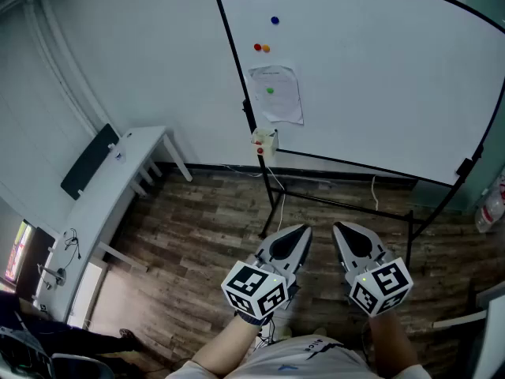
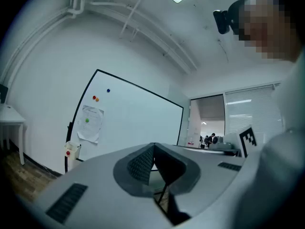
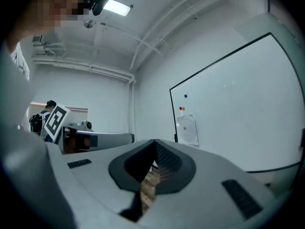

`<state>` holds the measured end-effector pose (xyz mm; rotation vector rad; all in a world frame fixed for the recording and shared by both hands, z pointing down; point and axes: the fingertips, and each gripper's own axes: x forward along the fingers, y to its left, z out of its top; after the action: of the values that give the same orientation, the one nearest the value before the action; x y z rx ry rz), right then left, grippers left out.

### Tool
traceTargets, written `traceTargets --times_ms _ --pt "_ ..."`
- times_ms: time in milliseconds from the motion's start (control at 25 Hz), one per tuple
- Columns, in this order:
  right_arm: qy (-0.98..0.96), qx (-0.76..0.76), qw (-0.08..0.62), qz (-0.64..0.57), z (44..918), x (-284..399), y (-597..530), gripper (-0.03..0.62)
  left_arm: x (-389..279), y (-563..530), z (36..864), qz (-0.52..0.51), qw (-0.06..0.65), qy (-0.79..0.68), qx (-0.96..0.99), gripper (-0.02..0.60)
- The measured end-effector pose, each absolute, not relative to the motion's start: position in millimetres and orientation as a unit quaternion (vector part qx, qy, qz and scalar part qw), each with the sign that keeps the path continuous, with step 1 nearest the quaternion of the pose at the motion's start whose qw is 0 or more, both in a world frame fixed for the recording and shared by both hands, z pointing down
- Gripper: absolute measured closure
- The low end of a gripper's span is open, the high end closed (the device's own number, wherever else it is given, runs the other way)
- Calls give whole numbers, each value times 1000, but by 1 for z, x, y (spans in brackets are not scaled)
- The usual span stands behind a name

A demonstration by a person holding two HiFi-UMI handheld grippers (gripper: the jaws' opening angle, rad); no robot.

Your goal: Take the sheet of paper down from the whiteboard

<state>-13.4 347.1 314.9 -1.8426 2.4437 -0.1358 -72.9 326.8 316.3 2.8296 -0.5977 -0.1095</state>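
A white sheet of paper (image 1: 277,93) hangs near the left edge of the whiteboard (image 1: 379,69), pinned by a green magnet (image 1: 270,91). The same sheet (image 2: 90,123) shows far off in the left gripper view and again (image 3: 188,130) in the right gripper view. My left gripper (image 1: 302,232) and right gripper (image 1: 341,229) are held side by side low in the head view, well short of the board. Both are shut with nothing between the jaws, tips touching.
Red, orange and blue magnets (image 1: 261,47) sit above the sheet. A small tray with a red item (image 1: 264,142) hangs on the board's lower left. The board's black stand (image 1: 276,204) rests on wooden floor. A white desk (image 1: 110,192) runs along the left wall.
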Motion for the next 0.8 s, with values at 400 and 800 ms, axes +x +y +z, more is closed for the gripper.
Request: traceTargets --times_ms 400,800 --pt "811 -579 52 -61 322 -5 353 582 -61 333 320 -36 129 -214 968 569" --pt "808 -580 93 -53 301 29 367 582 -65 321 311 -43 113 -254 960 569"
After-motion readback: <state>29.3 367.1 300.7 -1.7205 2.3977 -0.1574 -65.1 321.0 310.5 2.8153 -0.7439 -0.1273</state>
